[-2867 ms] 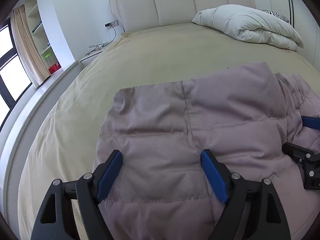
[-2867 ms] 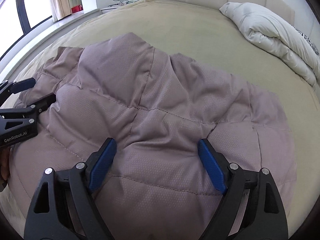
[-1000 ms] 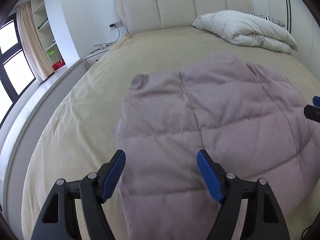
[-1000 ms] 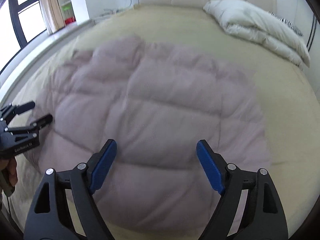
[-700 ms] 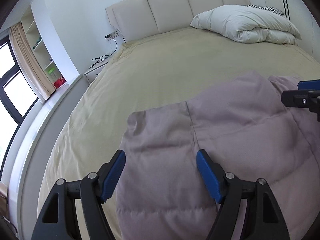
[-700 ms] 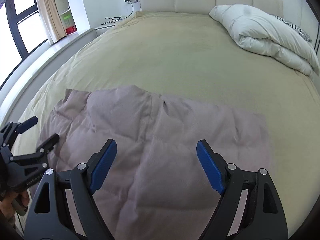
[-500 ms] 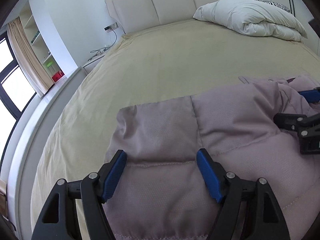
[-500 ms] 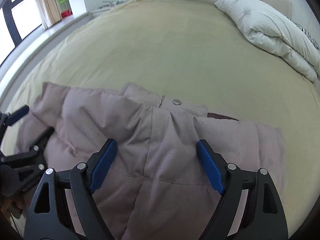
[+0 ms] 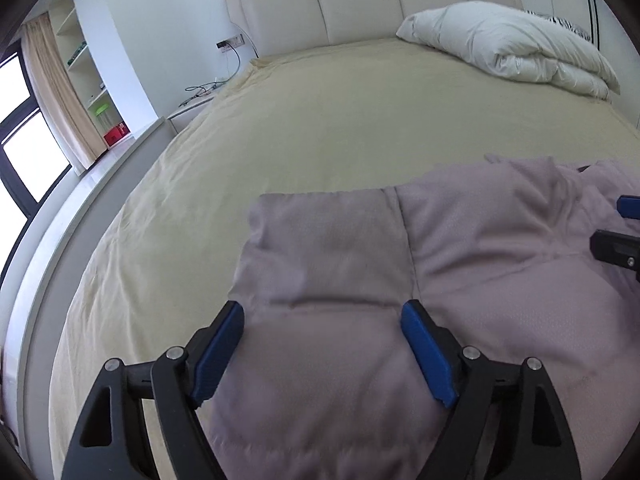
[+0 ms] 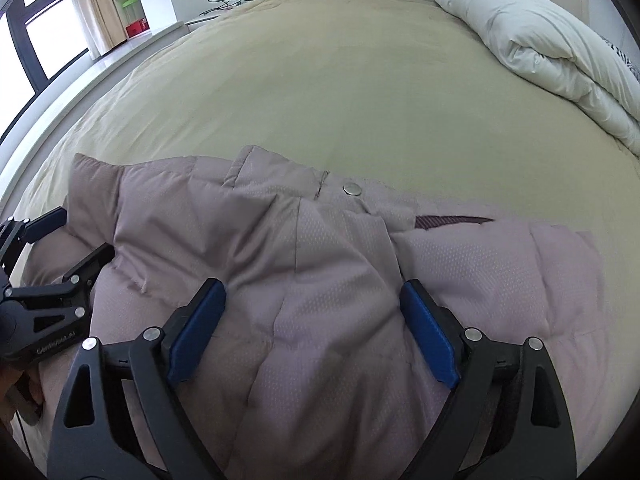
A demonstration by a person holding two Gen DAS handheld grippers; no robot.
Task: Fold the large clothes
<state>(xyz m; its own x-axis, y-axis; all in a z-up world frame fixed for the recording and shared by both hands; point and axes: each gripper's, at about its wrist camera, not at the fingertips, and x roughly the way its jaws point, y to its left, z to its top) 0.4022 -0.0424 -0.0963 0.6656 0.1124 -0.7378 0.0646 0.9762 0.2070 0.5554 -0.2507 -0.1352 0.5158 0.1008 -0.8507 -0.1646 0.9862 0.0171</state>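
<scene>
A mauve quilted puffer jacket [image 9: 328, 248] lies bunched on the beige bed sheet [image 9: 340, 120]. In the right wrist view the jacket [image 10: 332, 264] shows a snap button [image 10: 352, 189] and a strip of dark red lining [image 10: 452, 220] at its far edge. My left gripper [image 9: 322, 316] hovers over the jacket's left part, its jaws opening; the blue pads do not press the fabric. My right gripper [image 10: 314, 292] hangs over the middle folds, its jaws opening too, gripping nothing. Each gripper shows in the other view: the right gripper [image 9: 612, 224] at the right edge, the left gripper [image 10: 80, 234] at the left.
A folded white duvet [image 9: 508, 48] lies at the far right of the bed, below the padded headboard [image 9: 360, 4]. A bedside table with cables [image 9: 200, 96], shelves, a curtain [image 9: 52, 92] and a window stand off the bed's left side.
Both grippers have come in closer and lower over the jacket. The jacket, blurred and spread a second ago, now lies bunched, with its button edge in view. Both pairs of jaws stand slightly wider.
</scene>
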